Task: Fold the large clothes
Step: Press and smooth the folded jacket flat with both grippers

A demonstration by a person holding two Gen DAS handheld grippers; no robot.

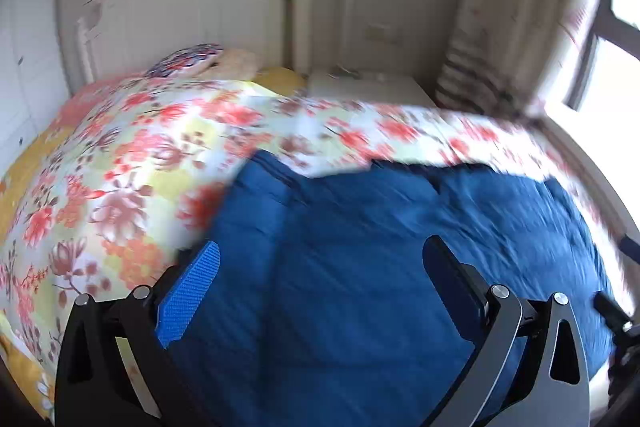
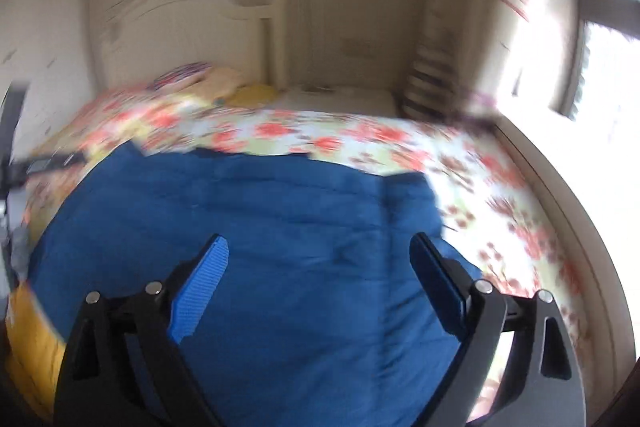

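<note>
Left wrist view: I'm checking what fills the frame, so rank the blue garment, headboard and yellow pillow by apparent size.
1. blue garment, though nearness to the camera inflates it
2. headboard
3. yellow pillow

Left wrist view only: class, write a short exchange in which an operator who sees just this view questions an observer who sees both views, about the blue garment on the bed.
Operator: Is the right gripper holding the blue garment?
Observer: No. The right gripper is open over the blue garment, with nothing pinched between its pads.
Operator: What lies to that gripper's right?
Observer: The garment's edge ends close to the gripper's right-hand finger. Beyond it is bare floral cover.
</note>
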